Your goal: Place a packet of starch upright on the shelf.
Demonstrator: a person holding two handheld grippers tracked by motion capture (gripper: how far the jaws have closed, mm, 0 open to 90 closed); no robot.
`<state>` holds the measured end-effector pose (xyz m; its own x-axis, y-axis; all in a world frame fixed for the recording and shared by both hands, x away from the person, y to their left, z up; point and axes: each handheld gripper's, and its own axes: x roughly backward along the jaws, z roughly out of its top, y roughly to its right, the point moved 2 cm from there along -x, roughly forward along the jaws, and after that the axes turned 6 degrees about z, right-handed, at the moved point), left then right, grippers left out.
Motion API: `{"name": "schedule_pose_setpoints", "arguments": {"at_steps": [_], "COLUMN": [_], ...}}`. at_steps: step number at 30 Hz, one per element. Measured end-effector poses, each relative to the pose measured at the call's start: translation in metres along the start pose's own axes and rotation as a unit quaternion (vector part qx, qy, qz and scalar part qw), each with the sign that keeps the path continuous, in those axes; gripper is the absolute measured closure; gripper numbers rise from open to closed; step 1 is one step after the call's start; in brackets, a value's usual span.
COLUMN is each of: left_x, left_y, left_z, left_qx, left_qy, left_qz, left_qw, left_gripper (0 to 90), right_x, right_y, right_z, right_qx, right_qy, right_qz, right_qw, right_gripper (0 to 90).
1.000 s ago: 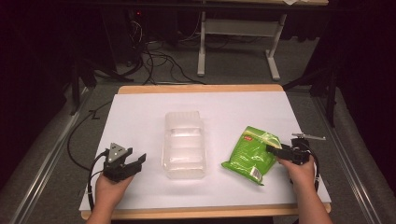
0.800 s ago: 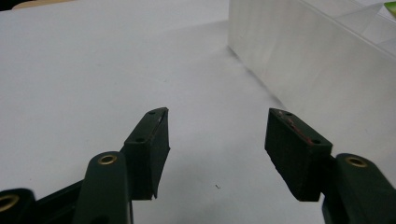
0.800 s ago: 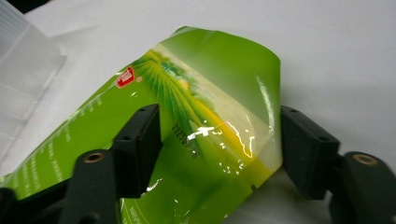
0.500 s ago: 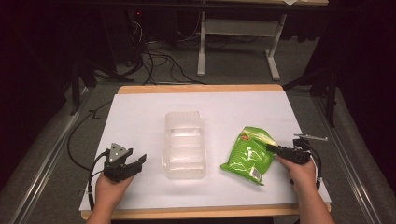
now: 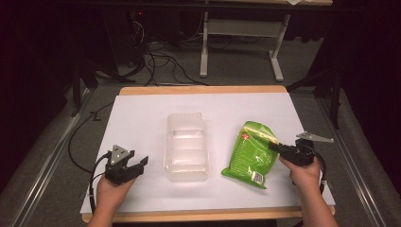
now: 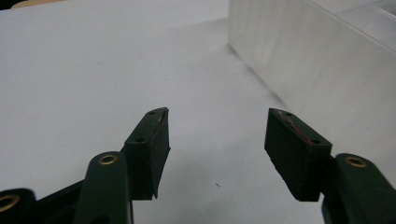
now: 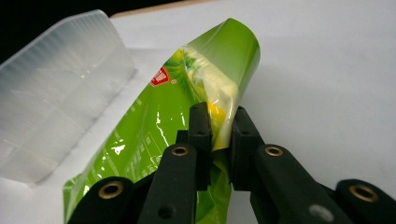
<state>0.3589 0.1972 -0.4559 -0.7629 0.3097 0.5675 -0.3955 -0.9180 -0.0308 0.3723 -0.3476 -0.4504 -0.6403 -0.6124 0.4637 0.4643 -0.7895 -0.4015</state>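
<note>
A green snack bag point(image 5: 249, 153) lies right of centre on the white table sheet point(image 5: 142, 118), its right edge lifted. My right gripper point(image 5: 275, 146) is shut on that edge; its jaws have just been closing, and the bag point(image 7: 154, 126) is pinched between the pads point(image 7: 218, 126). A clear plastic box point(image 5: 186, 145) stands at the middle of the table. At the front left, my left gripper point(image 5: 138, 166) rests in a hand, open, with nothing between its jaws point(image 6: 217, 144). The box wall point(image 6: 322, 70) rises just beyond it to the right.
The table's wooden edge point(image 5: 203, 90) runs along the back. Behind it stand a desk frame point(image 5: 236, 42) and loose cables point(image 5: 156, 61) on the dark floor. A black cable point(image 5: 78, 151) trails off the table's left side.
The right gripper's jaws closed on the bag's right edge and lifted it a little, so the bag now tilts up on that side. The left gripper stayed put.
</note>
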Motion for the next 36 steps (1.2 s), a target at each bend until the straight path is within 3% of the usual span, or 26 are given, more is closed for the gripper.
{"name": "schedule_pose_setpoints", "arguments": {"at_steps": [5, 11, 17, 25, 30, 31, 32, 34, 35, 36], "left_x": [0.000, 0.001, 0.001, 0.001, 0.000, 0.000, 0.000, 0.000, 0.000, 0.000], "left_y": [0.000, -0.001, -0.001, -0.001, -0.001, -0.001, -0.001, -0.001, -0.001, -0.001], "left_z": [0.000, 0.000, 0.000, 0.000, 0.000, 0.000, 0.000, 0.000, 0.000, 0.000], "left_qx": [0.000, 0.001, 0.001, 0.001, 0.001, 0.001, 0.001, 0.001, 0.001, 0.001], "left_qy": [0.001, 0.000, 0.001, 0.001, 0.000, 0.000, 0.000, -0.001, 0.000, 0.001], "left_qz": [0.000, 0.000, 0.001, 0.002, 0.002, 0.001, 0.001, 0.001, 0.001, 0.001], "left_qw": [1.0000, 1.0000, 1.0000, 1.0000, 1.0000, 1.0000, 1.0000, 1.0000, 1.0000, 1.0000], "left_gripper": [40.7, 40.7, 40.7, 40.7, 40.7, 40.7, 40.7, 40.7, 40.7, 40.7], "right_x": [0.006, 0.009, 0.012, 0.019, 0.025, 0.028, 0.028, 0.031, 0.033, 0.033], "right_y": [-0.020, -0.031, -0.047, -0.060, -0.065, -0.069, -0.069, -0.072, -0.072, -0.072], "right_z": [0.008, 0.012, 0.018, 0.026, 0.033, 0.037, 0.037, 0.040, 0.040, 0.040], "right_qx": [0.031, 0.049, 0.078, 0.095, 0.113, 0.119, 0.119, 0.128, 0.131, 0.131], "right_qy": [0.029, 0.043, 0.066, 0.100, 0.121, 0.136, 0.136, 0.149, 0.167, 0.167], "right_qz": [0.003, 0.003, 0.000, -0.005, -0.012, -0.018, -0.018, -0.027, -0.030, -0.030], "right_qw": [0.9991, 0.9979, 0.9947, 0.9904, 0.9862, 0.9834, 0.9834, 0.9802, 0.9769, 0.9769], "right_gripper": [83.6, 83.8, 84.1, 84.5, 84.8, 85.0, 85.0, 85.1, 85.1, 85.1]}}
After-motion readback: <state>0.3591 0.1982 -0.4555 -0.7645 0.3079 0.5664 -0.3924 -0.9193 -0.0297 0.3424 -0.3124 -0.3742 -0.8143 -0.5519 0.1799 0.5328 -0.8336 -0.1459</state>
